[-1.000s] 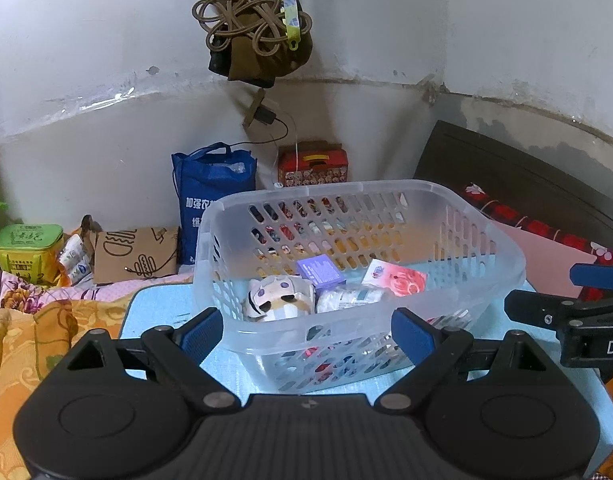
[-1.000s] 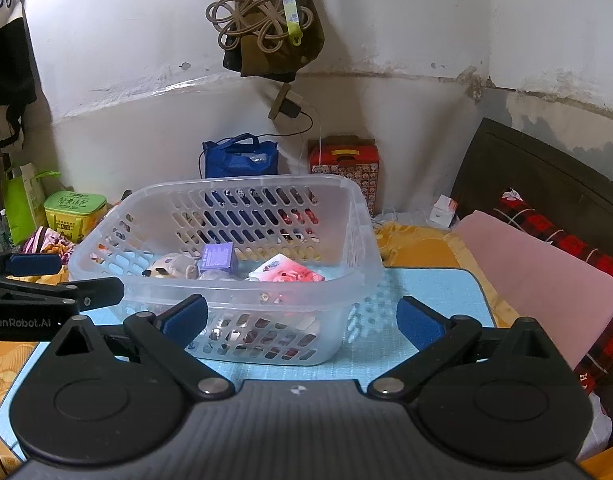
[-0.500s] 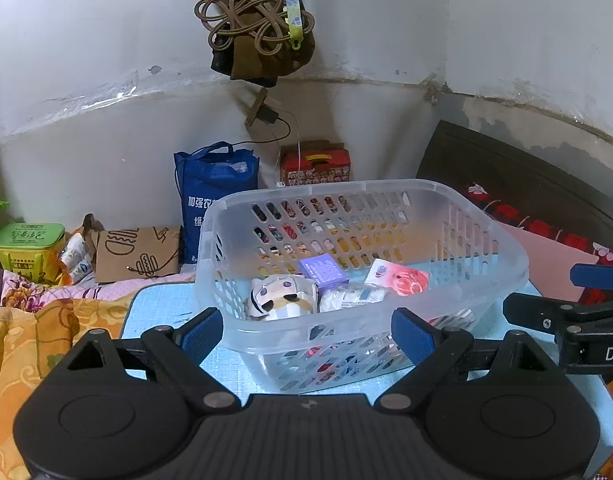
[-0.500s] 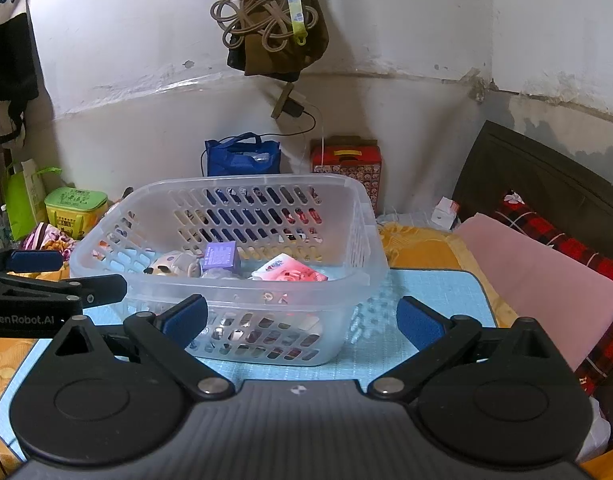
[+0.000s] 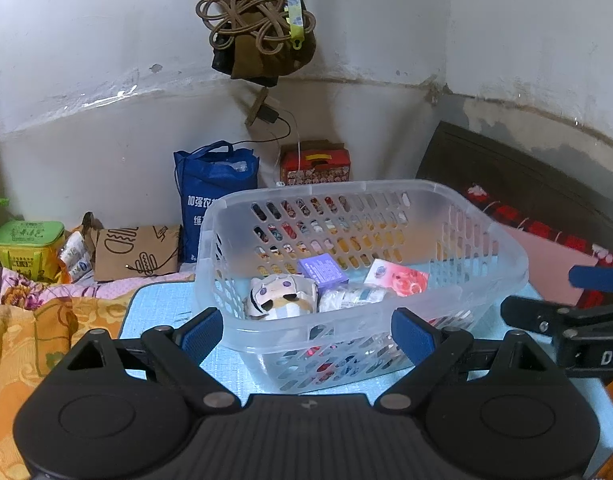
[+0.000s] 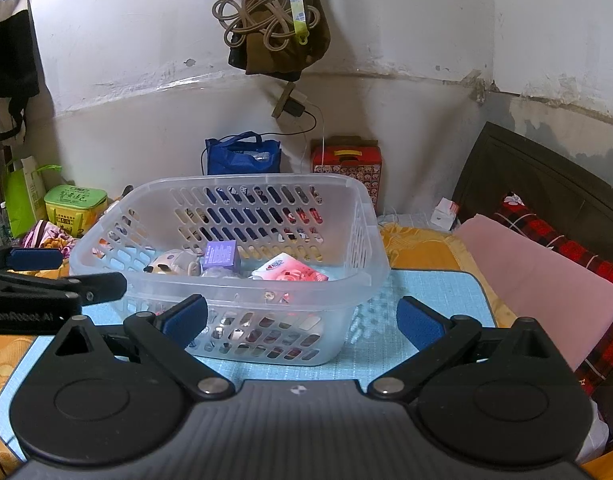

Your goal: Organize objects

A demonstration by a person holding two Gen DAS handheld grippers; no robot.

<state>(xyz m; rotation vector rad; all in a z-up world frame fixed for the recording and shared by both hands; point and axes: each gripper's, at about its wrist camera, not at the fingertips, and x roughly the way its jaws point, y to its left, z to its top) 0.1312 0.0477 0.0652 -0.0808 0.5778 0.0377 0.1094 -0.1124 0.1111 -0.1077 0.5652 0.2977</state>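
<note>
A clear plastic basket (image 5: 486, 240) stands on a light blue mat (image 5: 154, 308); it also shows in the right wrist view (image 6: 370, 240). Inside lie a small plush doll (image 5: 282, 296), a purple box (image 5: 322, 270), a pink packet (image 5: 398, 276) and a clear wrapped item (image 5: 354, 296). My left gripper (image 5: 306, 336) is open and empty in front of the basket's near wall. My right gripper (image 6: 302, 320) is open and empty, close to the basket's near right corner. Each gripper shows at the edge of the other's view.
Behind the basket by the wall stand a blue bag (image 5: 210, 196), a red box (image 5: 314, 164) and a brown paper bag (image 5: 134, 252). A green tin (image 5: 28, 240) sits at far left. A pink cloth (image 6: 546, 272) and dark headboard (image 6: 546, 184) lie to the right. Cords hang above (image 5: 258, 20).
Both views have shifted slightly, with the basket sitting a little higher and farther right in the frames. Both grippers stay open; the basket's contents have not moved.
</note>
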